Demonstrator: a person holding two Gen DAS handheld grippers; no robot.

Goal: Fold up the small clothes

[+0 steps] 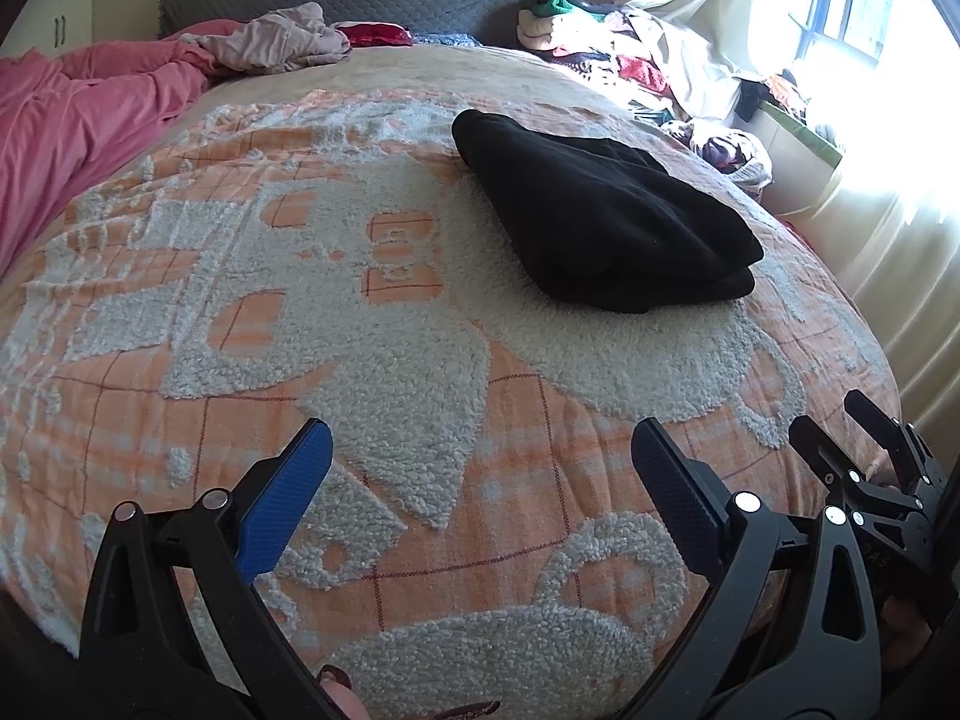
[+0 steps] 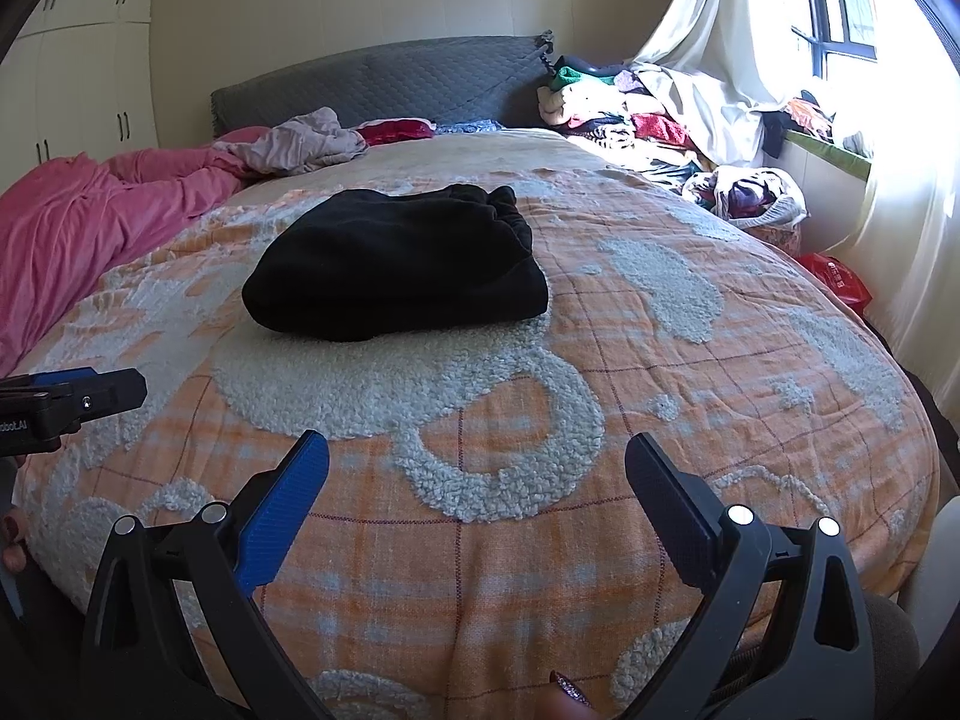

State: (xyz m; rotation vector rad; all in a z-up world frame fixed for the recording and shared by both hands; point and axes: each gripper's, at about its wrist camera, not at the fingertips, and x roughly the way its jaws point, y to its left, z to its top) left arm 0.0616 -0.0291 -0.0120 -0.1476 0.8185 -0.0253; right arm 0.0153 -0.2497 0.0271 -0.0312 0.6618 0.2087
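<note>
A black garment [image 1: 606,210] [image 2: 396,267] lies folded into a thick rectangle on the orange and white bedspread [image 1: 360,360] [image 2: 660,372], well beyond both grippers. My left gripper [image 1: 480,450] hovers over the near part of the bed, open, with nothing between its blue pads. My right gripper [image 2: 477,462] is open too and holds nothing; in the left wrist view it shows at the right edge [image 1: 840,420]. The left gripper's tip [image 2: 90,393] pokes in at the left edge of the right wrist view.
A pink duvet [image 1: 78,120] [image 2: 90,210] and a crumpled pale garment [image 1: 282,42] lie at the far left. A heap of mixed clothes [image 1: 630,54] [image 2: 630,114] sits by the grey headboard [image 2: 372,84]. A laundry basket [image 2: 762,204] and a red bag [image 2: 834,282] stand by the curtain.
</note>
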